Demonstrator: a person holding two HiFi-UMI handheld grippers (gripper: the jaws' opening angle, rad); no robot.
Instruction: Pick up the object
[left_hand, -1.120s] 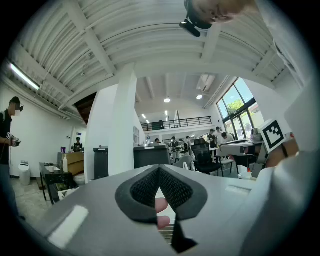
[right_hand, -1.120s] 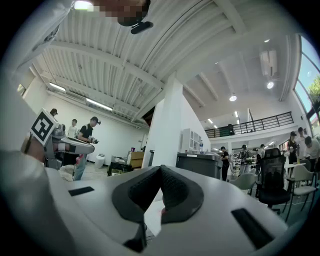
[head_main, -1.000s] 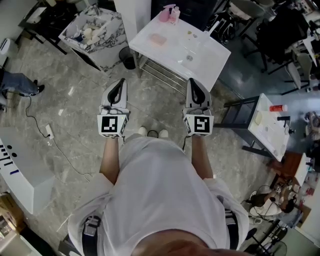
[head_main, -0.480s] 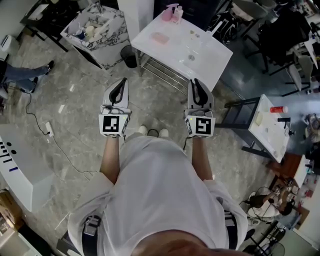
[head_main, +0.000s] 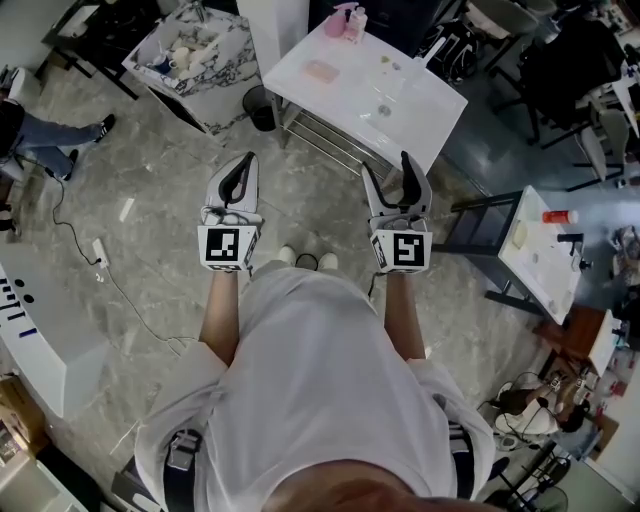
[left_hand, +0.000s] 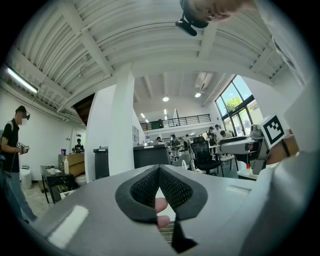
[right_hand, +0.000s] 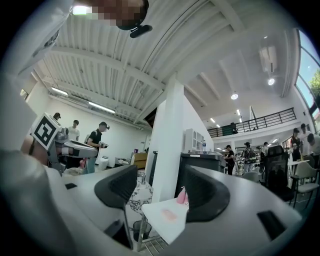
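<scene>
You stand on the grey stone floor (head_main: 150, 260) and hold both grippers level in front of you, each pointing toward the white surface (head_main: 340, 105). The jaws of the left gripper (head_main: 246, 163) are pressed together at the tips, and the left gripper view shows nothing between the pads (left_hand: 145, 187). The jaws of the right gripper (head_main: 386, 168) are spread and have just been opening. Between them is only air, and the right gripper view shows the near corner of the white surface (right_hand: 165, 225) through the gap, well apart from the right gripper (right_hand: 160, 192).

Both grippers are short of the surface and touch nothing on it. I cannot tell which thing on it is the object to pick up. A flat pale pink piece (head_main: 320, 70) lies near the far side, and it shows also in the right gripper view (right_hand: 168, 215). Two pink bottles (head_main: 345, 22) stand upright at the far edge. A few small pale things (head_main: 383, 110) lie more to the right, too small to name.

Left of the white surface stands a marble-patterned table (head_main: 215, 95) with several items on it, and a black bin (head_main: 262, 108) stands on the floor between the two tables. At your right stands a small white side table (head_main: 530, 270).
</scene>
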